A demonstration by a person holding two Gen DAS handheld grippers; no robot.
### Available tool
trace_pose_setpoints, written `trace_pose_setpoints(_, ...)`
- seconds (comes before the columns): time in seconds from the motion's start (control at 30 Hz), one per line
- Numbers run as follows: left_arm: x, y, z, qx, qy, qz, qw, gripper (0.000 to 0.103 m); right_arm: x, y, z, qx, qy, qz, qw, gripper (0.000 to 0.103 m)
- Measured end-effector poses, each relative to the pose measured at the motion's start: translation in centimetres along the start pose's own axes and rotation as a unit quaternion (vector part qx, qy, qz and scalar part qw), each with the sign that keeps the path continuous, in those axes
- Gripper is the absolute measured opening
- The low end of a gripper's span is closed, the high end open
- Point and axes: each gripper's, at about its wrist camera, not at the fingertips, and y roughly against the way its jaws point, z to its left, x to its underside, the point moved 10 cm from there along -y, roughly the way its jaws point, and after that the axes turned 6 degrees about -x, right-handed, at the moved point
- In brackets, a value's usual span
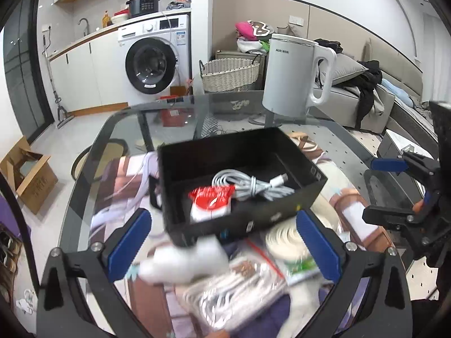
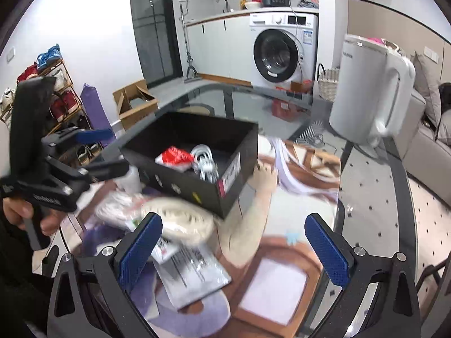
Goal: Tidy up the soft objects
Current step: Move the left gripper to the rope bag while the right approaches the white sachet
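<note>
Clutter of soft items (image 1: 236, 284) directly under left gripper (image 1: 222, 242), nearer than right gripper (image 2: 234, 242); both wide open, empty; box (image 1: 239, 180) just ahead.

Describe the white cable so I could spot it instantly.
Find the open black rectangular box on the glass table. Inside lies the coiled white charging cable, beside a red-and-white packet. Unlike the packet, it is looped and tied at its middle.
</note>
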Motion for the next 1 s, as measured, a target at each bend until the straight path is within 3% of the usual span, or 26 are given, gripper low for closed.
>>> trace_pose_setpoints(0.27, 2.8, 1.0, 1.0, -0.001, 0.018, 0.019, 0.9997, 0.103, 4.1, -1.3, 0.8, -0.018, -0.003, 0.040, 0.999, 0.103)
trace_pose_setpoints(0.7, 6.5, -0.6, 0.6, 0.008, 0.008, 0.066, 0.9977, 0.103, 7.0, -4.3, 2.5, -0.038, 0.033, 0.100, 0.994, 0.103)
trace_pose_setpoints(0.9, 7.1, -1.2, 1.1, -0.010, 0.002, 0.069, 0.9976, 0.103, 7.5, -5.7, 3.3, -0.030, 0.068, 0.118, 0.990, 0.103)
trace_pose_setpoints(1.0, 7.2, -1.4, 1.0, 0.004, 0.003, 0.069, 0.9976, 0.103, 7.3, -6.3, 3.6, -0.032, 0.082, 0.122, 0.989, 0.103)
